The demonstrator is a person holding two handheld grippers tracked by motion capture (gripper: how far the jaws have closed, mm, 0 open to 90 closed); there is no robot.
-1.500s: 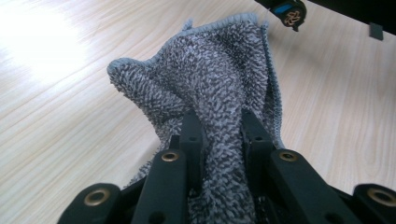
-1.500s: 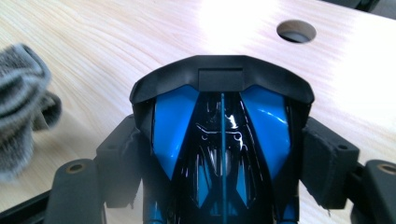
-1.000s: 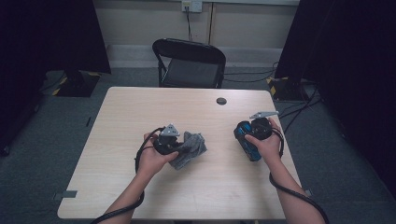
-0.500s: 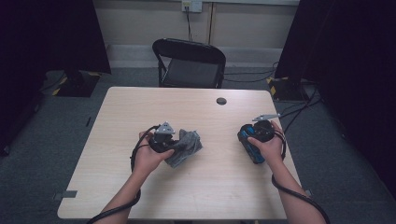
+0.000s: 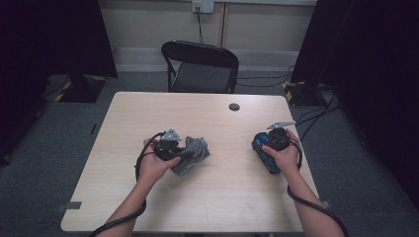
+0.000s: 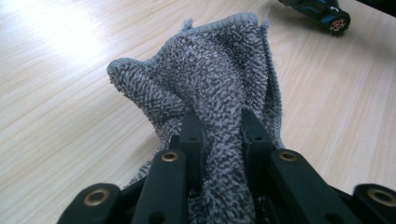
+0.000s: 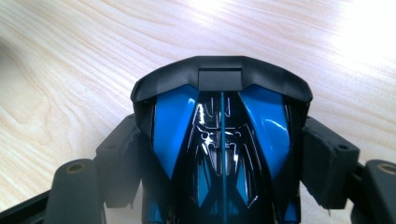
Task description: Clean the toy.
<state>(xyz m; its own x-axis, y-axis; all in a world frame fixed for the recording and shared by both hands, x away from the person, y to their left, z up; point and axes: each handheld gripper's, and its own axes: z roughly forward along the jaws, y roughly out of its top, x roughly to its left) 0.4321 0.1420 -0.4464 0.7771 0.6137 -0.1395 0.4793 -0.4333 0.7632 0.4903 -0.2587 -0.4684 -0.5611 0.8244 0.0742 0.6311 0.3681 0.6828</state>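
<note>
At the left of the pale wooden table point(image 5: 217, 192), the left gripper point(image 5: 174, 148) has its jaws clamped on a bunched fold of a grey terry cloth point(image 6: 219, 84), whose free end drapes onto the wood toward the centre — a grip that looks suited to wiping. To the right, well apart from the cloth, the right gripper point(image 5: 272, 143) has its jaws pressed against the flanks of a blue-and-black toy car point(image 7: 219, 140), apparently steadying it low over the tabletop for cleaning. A black folding chair point(image 5: 200, 66) stands beyond the table's far edge.
</note>
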